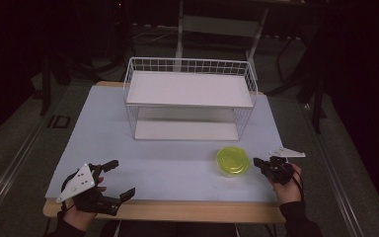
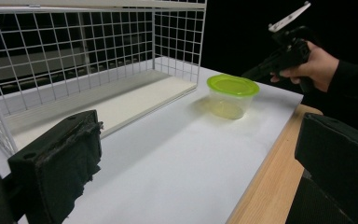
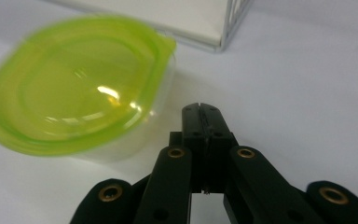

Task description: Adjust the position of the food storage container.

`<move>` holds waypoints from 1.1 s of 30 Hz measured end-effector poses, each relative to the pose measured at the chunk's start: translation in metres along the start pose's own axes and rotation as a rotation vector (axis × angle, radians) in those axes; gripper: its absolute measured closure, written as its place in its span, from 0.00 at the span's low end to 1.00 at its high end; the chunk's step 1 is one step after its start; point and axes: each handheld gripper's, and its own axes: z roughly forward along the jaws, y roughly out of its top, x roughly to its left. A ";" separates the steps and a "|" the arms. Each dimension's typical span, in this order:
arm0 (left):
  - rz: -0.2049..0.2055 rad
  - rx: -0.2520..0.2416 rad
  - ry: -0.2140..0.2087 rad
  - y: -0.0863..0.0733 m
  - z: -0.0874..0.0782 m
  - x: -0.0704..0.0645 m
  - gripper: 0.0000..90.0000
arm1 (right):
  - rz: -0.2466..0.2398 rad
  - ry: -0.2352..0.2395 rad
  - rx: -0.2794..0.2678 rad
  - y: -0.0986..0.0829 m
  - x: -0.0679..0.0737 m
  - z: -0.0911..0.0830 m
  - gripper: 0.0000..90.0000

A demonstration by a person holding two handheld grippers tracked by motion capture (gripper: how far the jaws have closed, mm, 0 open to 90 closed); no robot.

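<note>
A clear round tub with a lime-green lid (image 1: 233, 161) (image 2: 232, 95) (image 3: 74, 88) stands on the white table top, front right of the wire rack. My right gripper (image 1: 257, 162) (image 3: 202, 111) sits just right of the tub, jaws pressed together with nothing between them; its tip is close to the tub's side, not touching. It also appears in the left gripper view as the right gripper (image 2: 261, 71), held in a hand. My left gripper (image 1: 121, 178) rests near the front left edge, jaws spread wide and empty.
A white wire rack (image 1: 189, 98) (image 2: 93, 60) with two white shelves stands at the back middle of the table. The wooden front edge (image 1: 177, 211) runs below both hands. Dark floor and frame legs surround the table.
</note>
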 end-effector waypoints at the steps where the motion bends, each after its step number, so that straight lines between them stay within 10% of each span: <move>1: 0.001 0.001 0.001 0.000 0.000 0.000 0.02 | -0.001 0.002 0.011 -0.001 0.001 0.002 1.00; 33: 0.008 -0.002 0.000 0.001 -0.001 -0.001 0.02 | -0.070 0.180 0.110 0.014 0.062 0.056 1.00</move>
